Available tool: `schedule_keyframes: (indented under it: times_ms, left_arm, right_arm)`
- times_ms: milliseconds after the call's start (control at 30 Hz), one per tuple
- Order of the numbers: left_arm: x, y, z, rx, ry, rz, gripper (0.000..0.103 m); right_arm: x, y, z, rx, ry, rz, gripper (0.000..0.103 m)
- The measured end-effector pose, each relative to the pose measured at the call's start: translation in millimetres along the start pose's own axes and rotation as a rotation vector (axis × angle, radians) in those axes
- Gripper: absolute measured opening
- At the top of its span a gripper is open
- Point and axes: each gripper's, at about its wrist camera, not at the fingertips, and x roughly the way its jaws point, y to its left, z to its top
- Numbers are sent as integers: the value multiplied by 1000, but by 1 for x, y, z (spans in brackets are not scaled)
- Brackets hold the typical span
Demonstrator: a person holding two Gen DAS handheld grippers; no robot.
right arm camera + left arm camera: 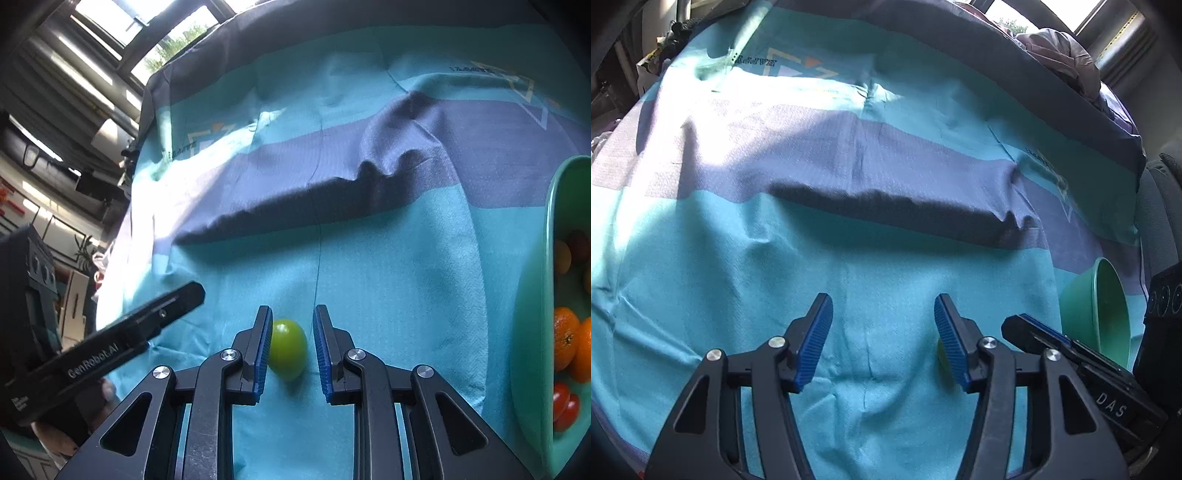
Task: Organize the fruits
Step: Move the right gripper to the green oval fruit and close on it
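A small green round fruit (288, 349) lies on the teal and purple cloth (388, 266). My right gripper (290, 349) is open, its jaws on either side of the fruit, the left pad touching or nearly touching it. A sliver of the fruit (942, 356) shows behind my left gripper's right finger. My left gripper (882, 341) is open and empty above the cloth. A green bowl (532, 332) at the right holds oranges (567, 338), red tomatoes (565, 406) and other small fruits. The bowl also shows in the left wrist view (1108, 314).
The cloth (849, 240) covers the whole table and has a raised fold (332, 199) across the middle. The right gripper's body (1082, 369) sits close to the left gripper. The left gripper's body (110, 347) shows at the left. Windows and clutter lie beyond the table.
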Motion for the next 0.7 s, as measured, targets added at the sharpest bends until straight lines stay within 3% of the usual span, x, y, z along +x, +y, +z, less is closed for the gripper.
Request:
schedule_keyframes:
  times_ms: [100,267,400,700]
  left_arm:
    - [1,-9,-6,24,25,-50,53]
    - [13,-27,-17,68,91,-99,53]
    - [24,-33,-24,81,147,-104,53]
    - [38,-43,-36,130,172,-68,50]
  right_arm:
    - [0,-5,1,27,10,32,31]
    - [-2,-13,3,63,7,76,32]
    - [8,-15,0,91,56,146,32]
    - [40,-13,-6,111,178,169,33]
